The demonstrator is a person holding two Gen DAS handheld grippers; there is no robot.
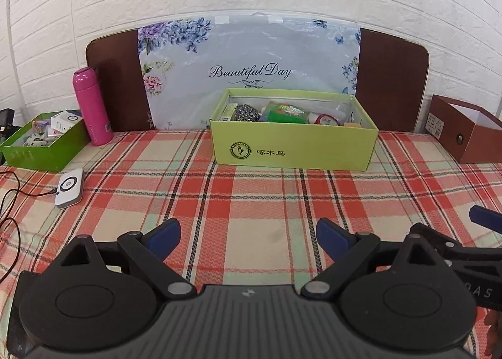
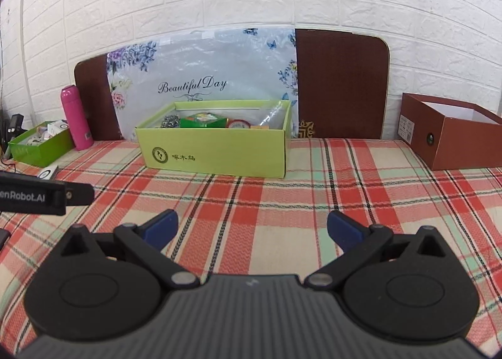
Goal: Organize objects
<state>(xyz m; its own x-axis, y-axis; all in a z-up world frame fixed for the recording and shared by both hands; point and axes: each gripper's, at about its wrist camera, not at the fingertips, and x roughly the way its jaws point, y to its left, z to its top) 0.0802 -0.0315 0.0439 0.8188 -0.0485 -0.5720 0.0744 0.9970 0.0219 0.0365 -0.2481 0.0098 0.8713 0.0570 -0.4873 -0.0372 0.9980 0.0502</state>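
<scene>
Both grippers low over plaid cloth (image 1: pixel 251 202), side by side, facing wall; judged a rest or ready pose. Left gripper (image 1: pixel 248 235): jaws wide, nothing between. Right gripper (image 2: pixel 252 227): jaws wide, nothing between.

Light green box (image 1: pixel 295 145) at 12 o'clock of left jaws, 11 o'clock of right jaws, well apart from both; holds steel scourer (image 1: pixel 248 113), green packet (image 1: pixel 287 114), other small items. Brown box (image 2: pixel 451 136) at 2 o'clock, open, interior mostly hidden. Small green box (image 1: pixel 44 145) at 10 o'clock, filled with small goods; pink bottle (image 1: pixel 92 106) upright just beside it. White device (image 1: pixel 69 188) loose on cloth, cable attached.

Scene fits sorting finished, or box contents awaiting redistribution.
</scene>
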